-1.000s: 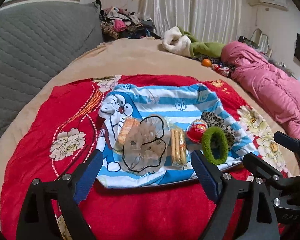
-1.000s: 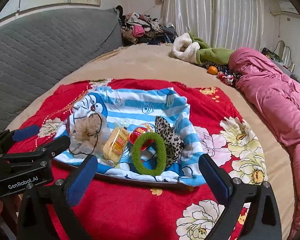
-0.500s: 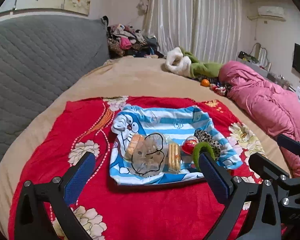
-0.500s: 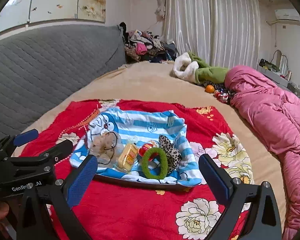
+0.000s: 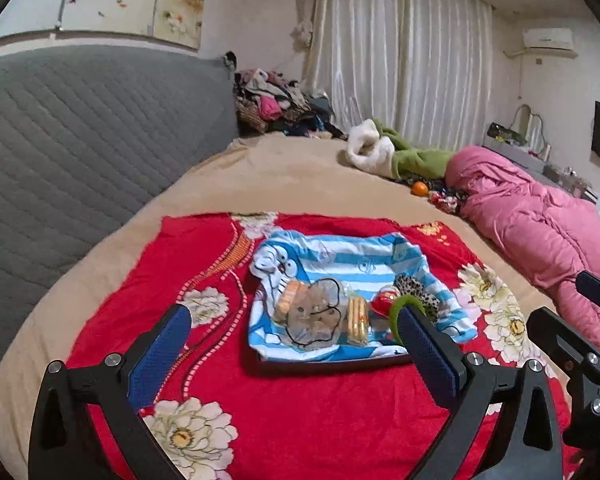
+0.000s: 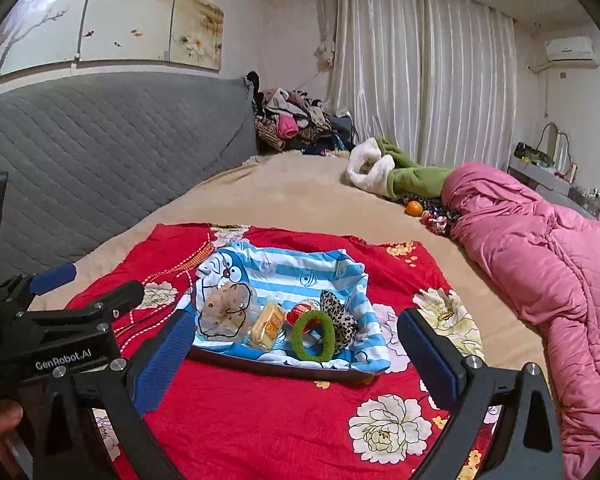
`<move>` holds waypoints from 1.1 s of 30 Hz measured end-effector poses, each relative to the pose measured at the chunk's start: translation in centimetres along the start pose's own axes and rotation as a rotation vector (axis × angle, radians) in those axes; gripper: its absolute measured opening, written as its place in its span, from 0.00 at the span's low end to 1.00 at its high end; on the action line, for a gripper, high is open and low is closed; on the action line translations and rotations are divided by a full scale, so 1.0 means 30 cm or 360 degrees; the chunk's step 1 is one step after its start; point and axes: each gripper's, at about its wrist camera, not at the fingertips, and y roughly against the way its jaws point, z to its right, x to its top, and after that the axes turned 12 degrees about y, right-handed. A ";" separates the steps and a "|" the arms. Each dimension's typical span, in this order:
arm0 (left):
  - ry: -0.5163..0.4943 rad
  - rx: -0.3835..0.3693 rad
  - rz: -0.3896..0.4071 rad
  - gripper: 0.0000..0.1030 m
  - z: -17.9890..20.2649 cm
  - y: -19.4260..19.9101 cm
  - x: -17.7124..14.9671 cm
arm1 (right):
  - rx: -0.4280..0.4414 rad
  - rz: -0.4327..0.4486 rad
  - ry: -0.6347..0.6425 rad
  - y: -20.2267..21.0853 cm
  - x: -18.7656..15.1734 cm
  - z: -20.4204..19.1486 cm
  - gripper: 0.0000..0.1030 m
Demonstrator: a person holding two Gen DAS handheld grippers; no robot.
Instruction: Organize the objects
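Note:
A dark tray lined with a blue-striped cartoon cloth (image 5: 352, 258) (image 6: 300, 268) rests on a red flowered blanket (image 5: 300, 412) (image 6: 260, 412). On the cloth lie a sheer beige scrunchie (image 5: 314, 314) (image 6: 224, 312), wrapped biscuit packs (image 5: 358, 320) (image 6: 269, 326), a red round item (image 5: 383, 300) (image 6: 300, 309), a green scrunchie (image 5: 400, 310) (image 6: 314, 336) and a leopard scrunchie (image 5: 414, 286) (image 6: 336, 312). My left gripper (image 5: 296, 356) stands open, held above the blanket short of the tray. My right gripper (image 6: 296, 356) is open too, nothing between its blue pads.
A grey quilted headboard (image 5: 80, 140) rises on the left. A pink duvet (image 6: 540, 272) lies on the right of the beige bed. White and green clothing (image 6: 392, 172), an orange (image 6: 414, 209) and a clothes pile (image 6: 296, 120) sit at the far end, before curtains.
Both grippers have drawn back and risen from the tray, which now looks smaller and farther off. The left jaws spread a little wider. Objects on the cloth stayed put.

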 end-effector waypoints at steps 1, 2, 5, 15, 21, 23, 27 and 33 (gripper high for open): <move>0.0003 -0.0003 0.0006 1.00 -0.002 0.013 -0.001 | -0.0004 0.0008 0.0000 0.014 -0.001 -0.003 0.99; 0.0008 -0.0014 0.0011 1.00 -0.005 0.030 -0.001 | 0.0000 0.0017 0.0000 0.030 -0.002 -0.005 0.99; 0.0043 -0.0061 0.0024 1.00 -0.017 0.088 -0.002 | -0.0005 0.0038 -0.0001 0.071 -0.010 -0.017 0.99; 0.0037 -0.0054 0.0083 1.00 -0.054 0.238 -0.047 | -0.0024 0.0099 0.0030 0.208 -0.043 -0.069 0.99; 0.0043 -0.0029 0.0115 1.00 -0.086 0.307 -0.093 | -0.0034 0.0121 0.0046 0.274 -0.068 -0.097 0.99; 0.0023 -0.0002 0.0137 1.00 -0.093 0.331 -0.106 | -0.0042 0.0128 0.0050 0.296 -0.079 -0.109 0.99; -0.0003 -0.0010 0.0143 1.00 -0.094 0.364 -0.131 | -0.0058 0.0142 0.0065 0.333 -0.098 -0.131 0.99; -0.0039 -0.0014 0.0184 1.00 -0.096 0.410 -0.170 | -0.0069 0.0155 0.0054 0.366 -0.125 -0.148 0.99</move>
